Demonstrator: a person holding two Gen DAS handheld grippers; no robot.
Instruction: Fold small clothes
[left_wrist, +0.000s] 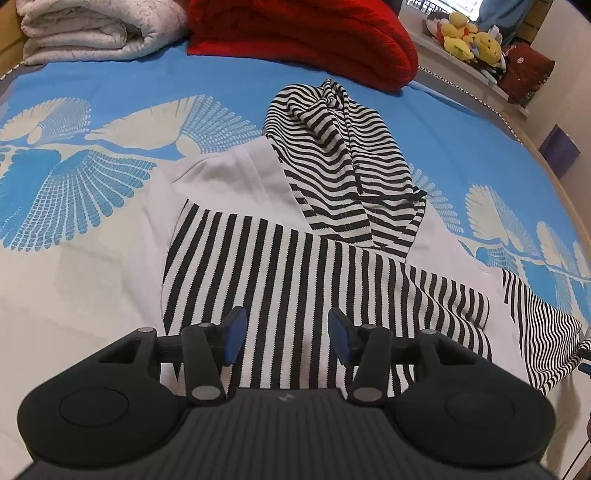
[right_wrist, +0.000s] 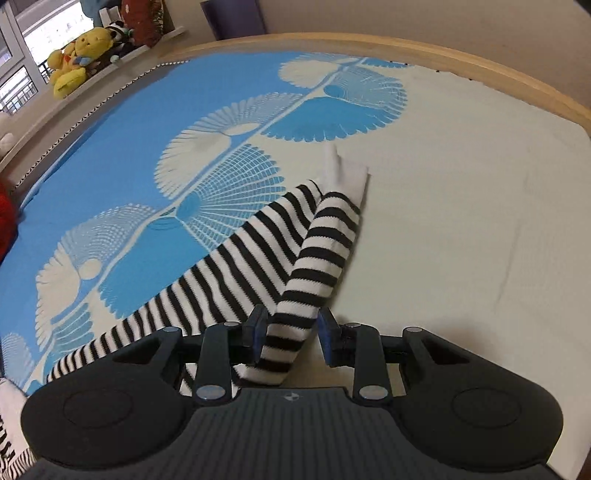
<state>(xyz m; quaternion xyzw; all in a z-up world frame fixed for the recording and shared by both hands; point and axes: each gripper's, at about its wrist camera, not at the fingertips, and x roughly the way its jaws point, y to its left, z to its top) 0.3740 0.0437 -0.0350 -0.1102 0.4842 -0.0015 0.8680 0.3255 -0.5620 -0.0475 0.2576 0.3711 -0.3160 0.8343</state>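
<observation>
Partly hidden striped sleeve (right_wrist: 295, 280), right gripper (right_wrist: 291, 336) grip unclear

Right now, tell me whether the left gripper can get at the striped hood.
Probably yes. The left gripper is open over the striped body, and the striped hood lies farther up the bed with only flat garment between them.

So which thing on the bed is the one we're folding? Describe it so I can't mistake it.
On the blue-and-cream bedspread, look nearer than the red blanket and the cream quilt at the far edge. The striped top lies spread in the middle, below the left gripper. It alone has black and white stripes with plain white panels, and a sleeve trails out to the right gripper.
</observation>
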